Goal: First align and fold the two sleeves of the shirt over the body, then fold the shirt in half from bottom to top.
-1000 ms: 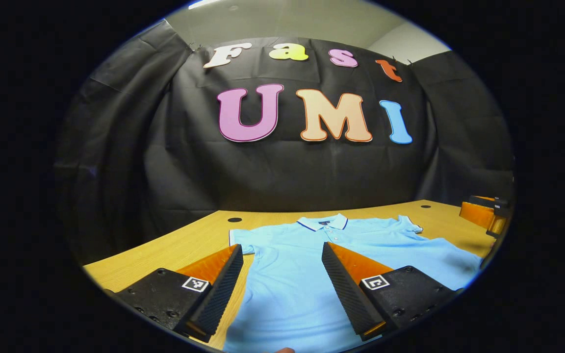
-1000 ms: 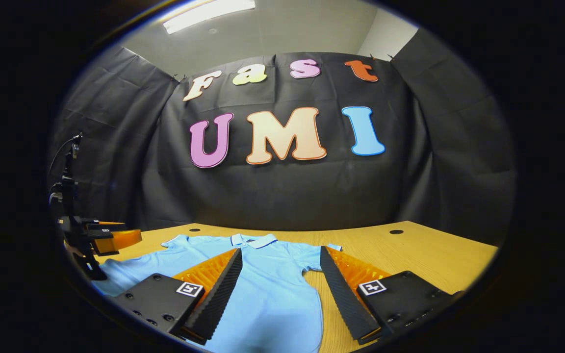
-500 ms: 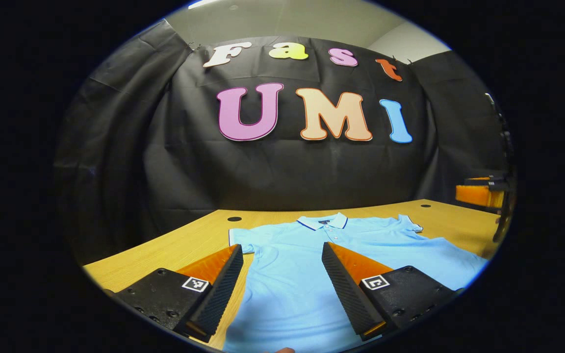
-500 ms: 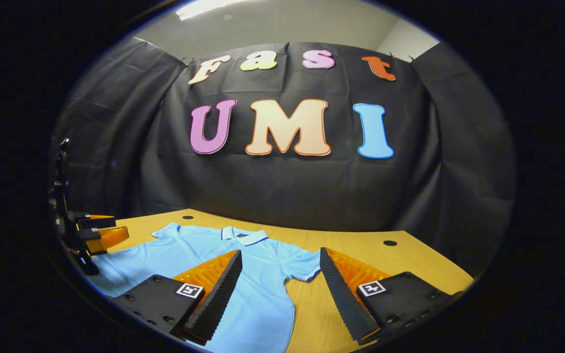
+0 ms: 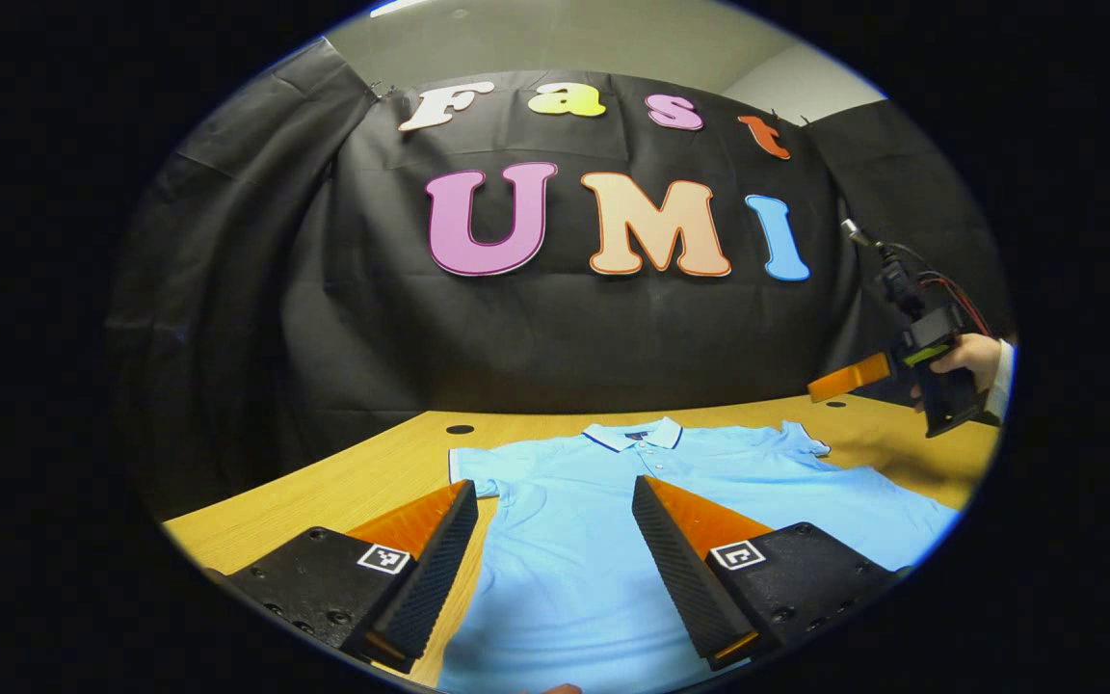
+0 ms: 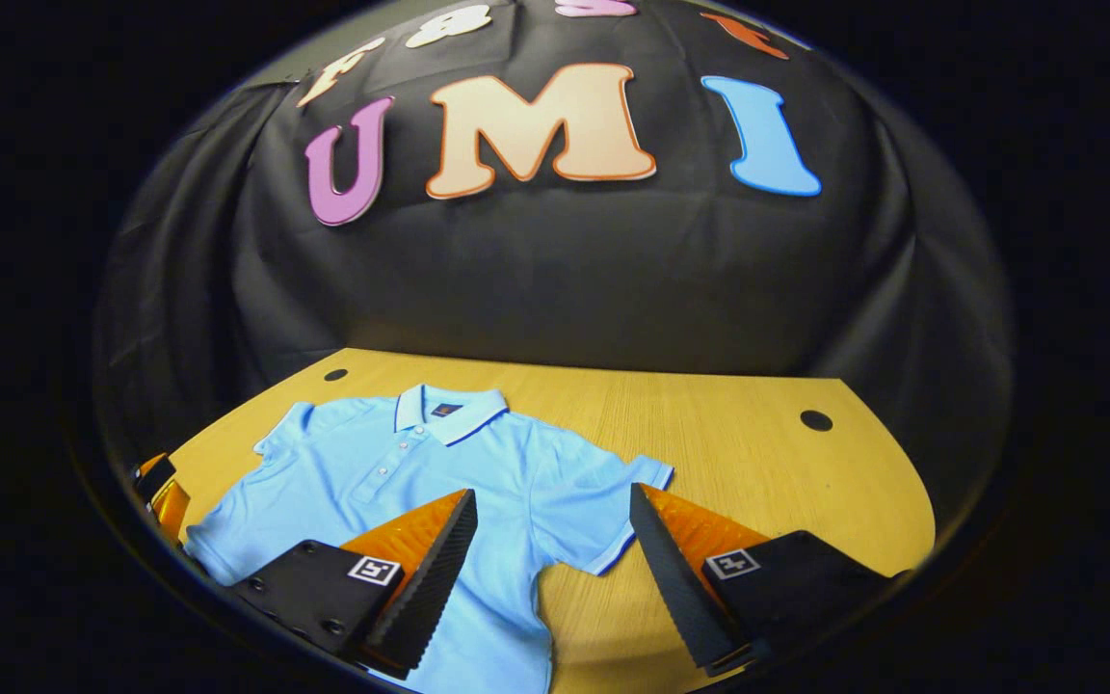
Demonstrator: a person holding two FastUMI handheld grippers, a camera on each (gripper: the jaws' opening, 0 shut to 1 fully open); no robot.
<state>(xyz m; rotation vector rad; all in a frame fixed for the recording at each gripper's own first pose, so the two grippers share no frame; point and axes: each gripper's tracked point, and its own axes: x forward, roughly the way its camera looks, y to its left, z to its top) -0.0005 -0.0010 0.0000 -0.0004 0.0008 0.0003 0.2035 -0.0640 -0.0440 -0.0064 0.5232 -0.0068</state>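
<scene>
Holding two grippers over one light blue polo shirt (image 5: 603, 501) spread flat on one wooden table (image 5: 343, 487).

We count two short sleeves lying out to the sides, neither folded over the body: in the right gripper view one sleeve (image 6: 613, 501) lies between our right gripper's (image 6: 552, 573) fingers, the other sleeve (image 6: 280, 439) at the far side near the collar (image 6: 447, 413). Our right gripper's jaws stand spread wide, gripping nothing, above the shirt and the bare wood beside it. In the left gripper view our left gripper (image 5: 555, 569) is likewise spread, empty, over the shirt's body. That view also shows the right gripper farther off at the right edge, raised above the table, with one hand (image 5: 969, 355) around it. We count two round holes (image 6: 816, 420) in the tabletop near the back edge.
</scene>
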